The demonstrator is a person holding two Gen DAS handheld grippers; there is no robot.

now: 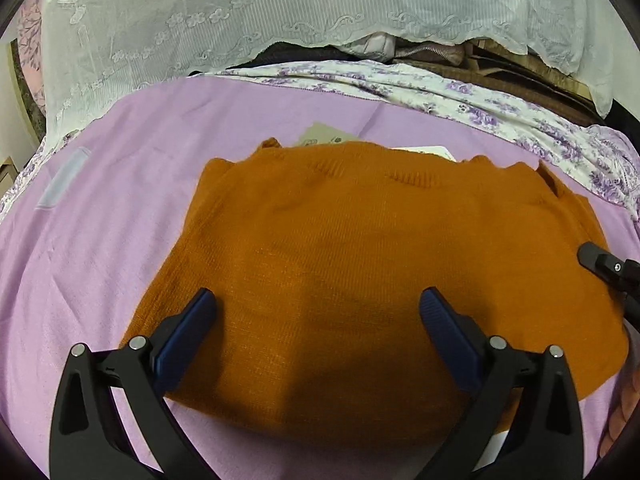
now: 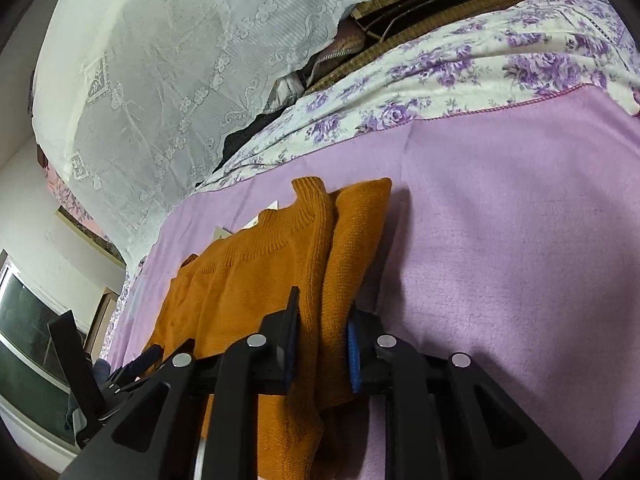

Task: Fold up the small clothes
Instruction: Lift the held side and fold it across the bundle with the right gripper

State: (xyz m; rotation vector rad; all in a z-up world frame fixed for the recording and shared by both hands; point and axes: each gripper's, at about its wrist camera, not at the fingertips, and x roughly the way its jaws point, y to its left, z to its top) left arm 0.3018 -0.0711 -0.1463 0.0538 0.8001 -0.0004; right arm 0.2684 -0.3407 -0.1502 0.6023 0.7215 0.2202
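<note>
An orange knit sweater [image 1: 360,248] lies spread on a lilac cloth [image 1: 100,260], collar at the far side. My left gripper [image 1: 318,302] hovers open over the sweater's near part, its blue pads [image 1: 188,328] wide apart with nothing between them. At the right edge of the left wrist view a black fingertip of the right gripper [image 1: 600,264] rests at the sweater's side. In the right wrist view the right gripper [image 2: 324,320] is shut on a bunched side fold of the sweater [image 2: 280,248], and the fabric fills the gap between the jaws.
A white lace cloth [image 1: 200,28] hangs over piled things at the back. A floral sheet [image 1: 500,112] borders the lilac cloth. Paper tags [image 1: 320,138] peek from under the collar. A pale strip [image 1: 64,180] lies on the cloth at left. A window [image 2: 28,328] shows at far left.
</note>
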